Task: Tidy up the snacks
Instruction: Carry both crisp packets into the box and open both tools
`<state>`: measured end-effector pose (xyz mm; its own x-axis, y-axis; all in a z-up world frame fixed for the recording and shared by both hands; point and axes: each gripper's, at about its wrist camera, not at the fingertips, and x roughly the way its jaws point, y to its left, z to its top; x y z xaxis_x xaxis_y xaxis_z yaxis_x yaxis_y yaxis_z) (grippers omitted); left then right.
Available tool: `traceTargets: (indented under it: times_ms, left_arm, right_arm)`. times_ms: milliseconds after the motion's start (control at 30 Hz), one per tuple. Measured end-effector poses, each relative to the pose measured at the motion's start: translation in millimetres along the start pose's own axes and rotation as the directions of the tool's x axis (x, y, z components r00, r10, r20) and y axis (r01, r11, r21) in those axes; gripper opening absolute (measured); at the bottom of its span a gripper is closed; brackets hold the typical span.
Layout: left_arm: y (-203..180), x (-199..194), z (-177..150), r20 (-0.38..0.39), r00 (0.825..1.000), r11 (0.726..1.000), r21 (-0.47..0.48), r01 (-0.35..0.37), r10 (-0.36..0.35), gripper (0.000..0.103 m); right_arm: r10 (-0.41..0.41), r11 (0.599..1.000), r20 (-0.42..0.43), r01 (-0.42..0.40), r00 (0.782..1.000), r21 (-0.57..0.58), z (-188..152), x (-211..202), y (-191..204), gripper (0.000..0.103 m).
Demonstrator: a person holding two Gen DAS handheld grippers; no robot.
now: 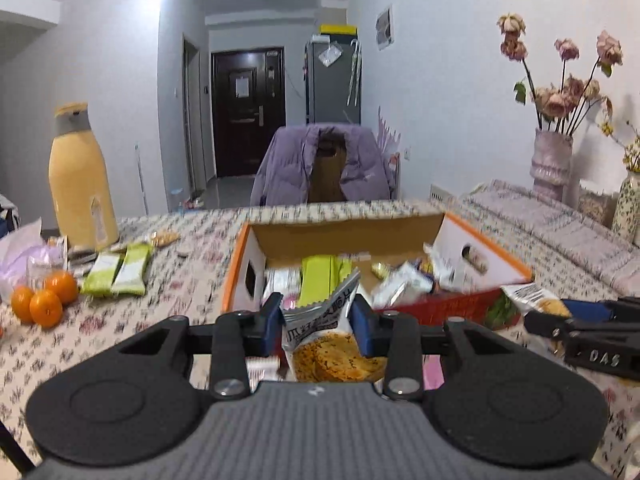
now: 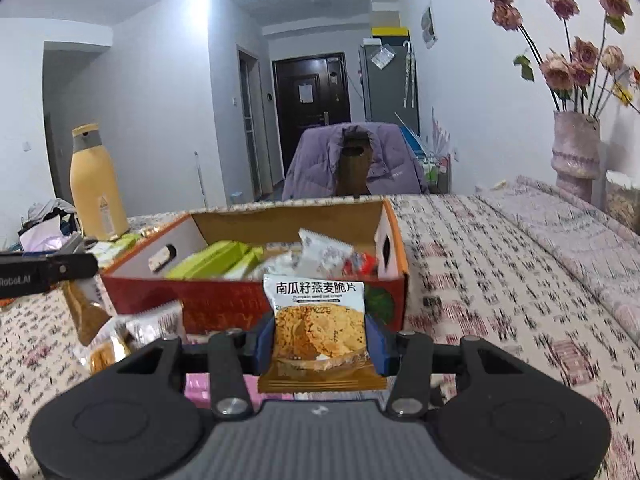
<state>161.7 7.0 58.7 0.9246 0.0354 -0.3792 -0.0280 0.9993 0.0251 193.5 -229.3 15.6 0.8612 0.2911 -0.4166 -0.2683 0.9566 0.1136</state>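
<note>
We see two matching snack packets, white on top with black Chinese print and a picture of golden oat crisps below. The left gripper (image 1: 317, 322) has its blue pads pressed narrowly against one crumpled packet (image 1: 326, 344); the right gripper (image 2: 321, 340) clamps the other packet (image 2: 320, 326) flat and upright between moderately spread jaws. Both packets hang above the floral tablecloth (image 2: 500, 280), just short of the open orange-edged cardboard box (image 1: 404, 232). Inside it lie lime-green wrappers (image 1: 320, 276) and mixed small sachets. More green packets (image 1: 120, 274) and three oranges (image 1: 44, 300) sit left of the box; open cloth lies to its right.
</note>
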Motion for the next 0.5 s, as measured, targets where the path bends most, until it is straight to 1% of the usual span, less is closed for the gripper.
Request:
traceTargets:
  times_ms: [233, 500]
  left_arm:
    - [-5.7, 17.1, 32.5, 0.058, 0.998, 1.0, -0.016, 0.021, -0.02, 0.037]
    - [-4.3, 55.6, 57.6, 0.056, 0.998, 0.998, -0.06, 0.023, -0.02, 0.037]
  right_arm:
    - [0.01, 1.0, 0.053, -0.01, 0.999, -0.01, 31.7, 17.3, 10.8, 0.046]
    - [0.036, 0.999, 0.074, -0.033, 0.997, -0.038, 64.6, 49.7, 28.3, 0.046]
